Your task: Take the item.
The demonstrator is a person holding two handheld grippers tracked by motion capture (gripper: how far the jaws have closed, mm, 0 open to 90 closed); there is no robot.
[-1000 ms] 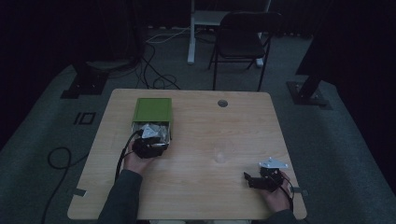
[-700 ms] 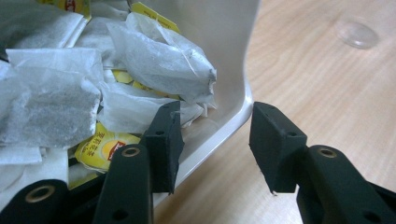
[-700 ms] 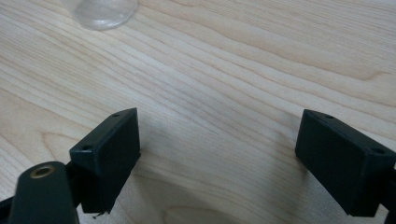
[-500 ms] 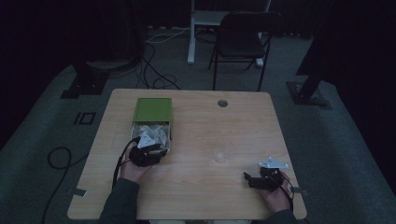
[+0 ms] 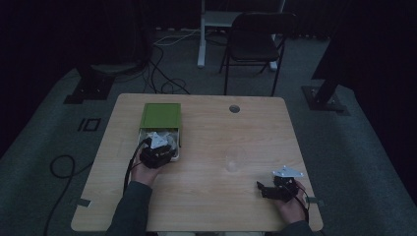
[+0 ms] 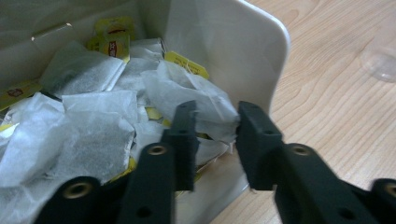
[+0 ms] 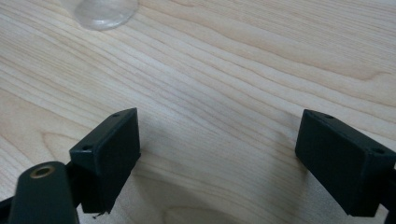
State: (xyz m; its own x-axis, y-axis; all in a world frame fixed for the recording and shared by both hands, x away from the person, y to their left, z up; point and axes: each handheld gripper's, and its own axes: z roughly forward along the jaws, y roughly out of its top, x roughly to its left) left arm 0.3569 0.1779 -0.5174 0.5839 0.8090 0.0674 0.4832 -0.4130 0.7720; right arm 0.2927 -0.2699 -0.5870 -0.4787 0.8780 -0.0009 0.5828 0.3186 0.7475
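Teabag (image 6: 212, 105) sits pinched between the left gripper (image 6: 215, 133)'s jaws, at the near right corner of the white tray (image 6: 243, 42) of teabags. Clear cup (image 5: 235, 160), probably plastic, stands right; right gripper (image 7: 217, 154) gapes empty, nearer it.

We can't read any text — the yellow tags (image 6: 114, 33) on the tea bags (image 6: 88, 74) in the white tray (image 6: 243, 51) carry a red mark (probably a logo), but it's too blurred for us to make out letters.
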